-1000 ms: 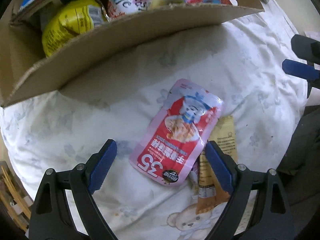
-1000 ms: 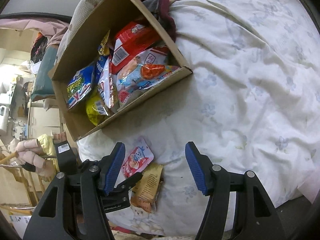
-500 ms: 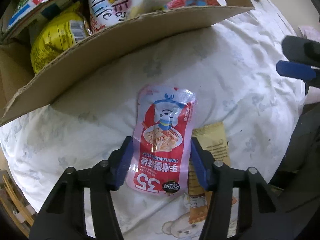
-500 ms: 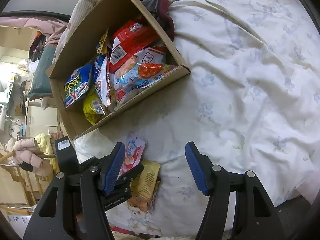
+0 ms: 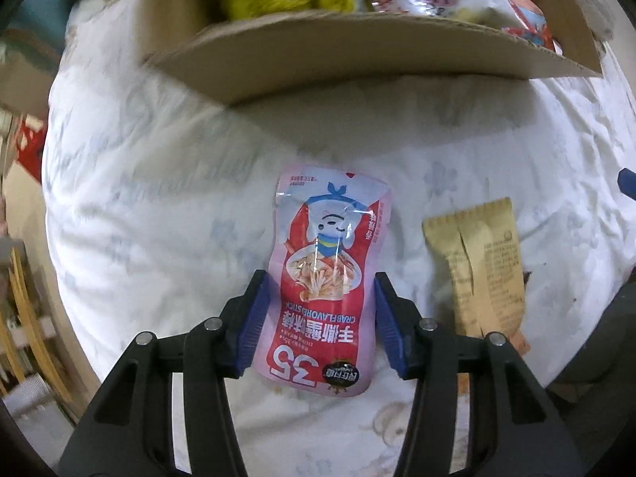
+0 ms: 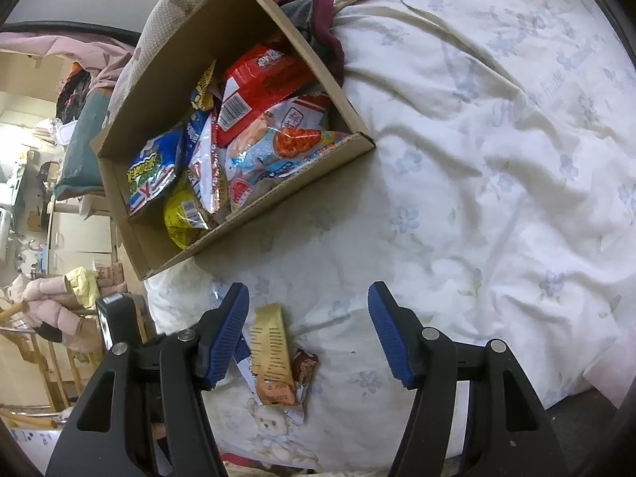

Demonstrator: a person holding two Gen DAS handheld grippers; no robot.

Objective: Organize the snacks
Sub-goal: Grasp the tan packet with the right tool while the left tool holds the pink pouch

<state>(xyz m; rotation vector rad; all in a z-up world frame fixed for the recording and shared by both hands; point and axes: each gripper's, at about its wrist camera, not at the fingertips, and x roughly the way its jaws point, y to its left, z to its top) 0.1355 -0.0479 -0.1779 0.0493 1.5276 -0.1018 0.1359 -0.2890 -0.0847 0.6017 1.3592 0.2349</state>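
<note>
Left gripper (image 5: 318, 320) clamped on the pink crab-stick pouch (image 5: 326, 278), blue pads pressing its two long edges near the printed bottom end, the pouch apparently carried just above the floral bedsheet (image 5: 159, 198), though contact with the cloth cannot be ruled out. Long axis of the pouch running straight out along the fingers toward 12 o'clock, top seal leading, aimed squarely at the near wall of the cardboard box (image 5: 357, 43), which spans the view from 11 to 1 o'clock with yellow, white and red packets piled behind the rim. Between pouch tip and box wall only a band of bare sheet, so, as a judgement, a lift over the rim and a push forward along the same line, no turning of the wrist needed. At 3 o'clock from the pouch, apart from it, a tan wrapped bar (image 5: 481, 274) lying on the sheet, long axis also roughly 12 to 6. Right gripper (image 6: 308, 334) spread wide and holding nothing, hovering over that same tan bar (image 6: 272, 357) (a small brown wrapper (image 6: 306, 369) tucked against its right side), with the box (image 6: 246, 222) up at 11 o'clock; farther from the box than the left, hence the left arm better placed for the drop, the right better placed for the bar.
</note>
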